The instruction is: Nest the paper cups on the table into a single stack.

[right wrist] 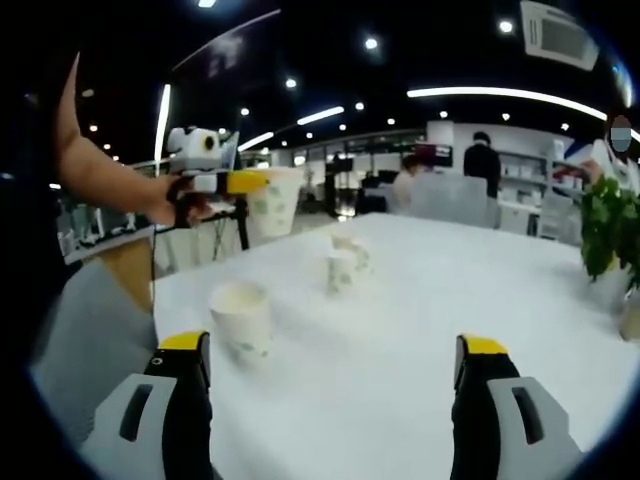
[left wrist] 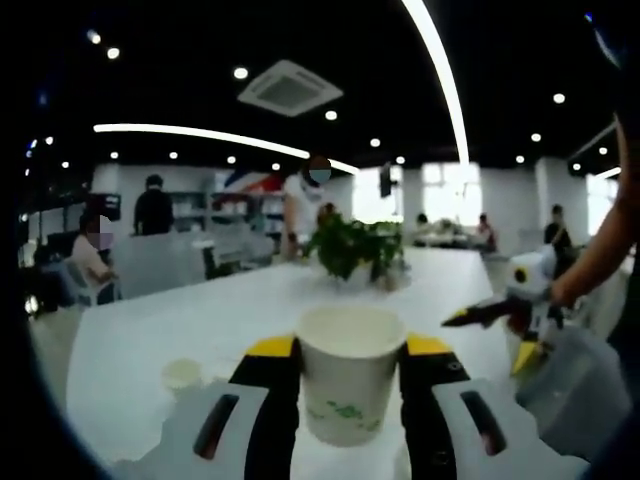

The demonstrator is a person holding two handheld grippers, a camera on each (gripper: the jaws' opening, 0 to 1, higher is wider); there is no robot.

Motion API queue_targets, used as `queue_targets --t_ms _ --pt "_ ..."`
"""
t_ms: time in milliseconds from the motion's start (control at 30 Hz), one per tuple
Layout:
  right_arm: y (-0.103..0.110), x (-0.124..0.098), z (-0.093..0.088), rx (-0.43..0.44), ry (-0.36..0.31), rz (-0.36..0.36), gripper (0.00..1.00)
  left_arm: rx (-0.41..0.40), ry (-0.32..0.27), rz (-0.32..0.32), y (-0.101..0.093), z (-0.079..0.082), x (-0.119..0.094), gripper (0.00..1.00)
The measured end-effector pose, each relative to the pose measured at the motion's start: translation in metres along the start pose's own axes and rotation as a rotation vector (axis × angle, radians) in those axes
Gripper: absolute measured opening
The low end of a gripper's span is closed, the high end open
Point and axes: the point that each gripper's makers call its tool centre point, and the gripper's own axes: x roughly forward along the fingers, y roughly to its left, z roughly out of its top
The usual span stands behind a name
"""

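A white paper cup (left wrist: 350,385) with green print stands upright between my left gripper's (left wrist: 350,350) yellow-tipped jaws, which are shut on it. In the right gripper view that same gripper (right wrist: 262,190) is held up at the left by a hand, above the table, with its cup (right wrist: 276,202). My right gripper (right wrist: 334,345) is open wide over the white table (right wrist: 400,330), nothing between its jaws. An upright cup (right wrist: 242,318) stands just ahead of its left jaw. Two more cups (right wrist: 342,265) stand farther back. The right gripper (left wrist: 495,335) enters the left gripper view from the right.
A small cup (left wrist: 182,375) sits on the table (left wrist: 200,320) left of my left jaws. A potted green plant (left wrist: 355,248) stands mid-table, also at the right edge as plant (right wrist: 610,225). People, chairs and desks fill the room behind.
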Motion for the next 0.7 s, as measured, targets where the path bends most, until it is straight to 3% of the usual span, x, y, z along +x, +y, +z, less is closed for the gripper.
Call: queue_targets --t_ms 700 --pt "0.005 -0.002 0.004 0.006 -0.014 0.006 1.00 0.009 -0.053 -0.022 -0.045 0.009 -0.006 0.38"
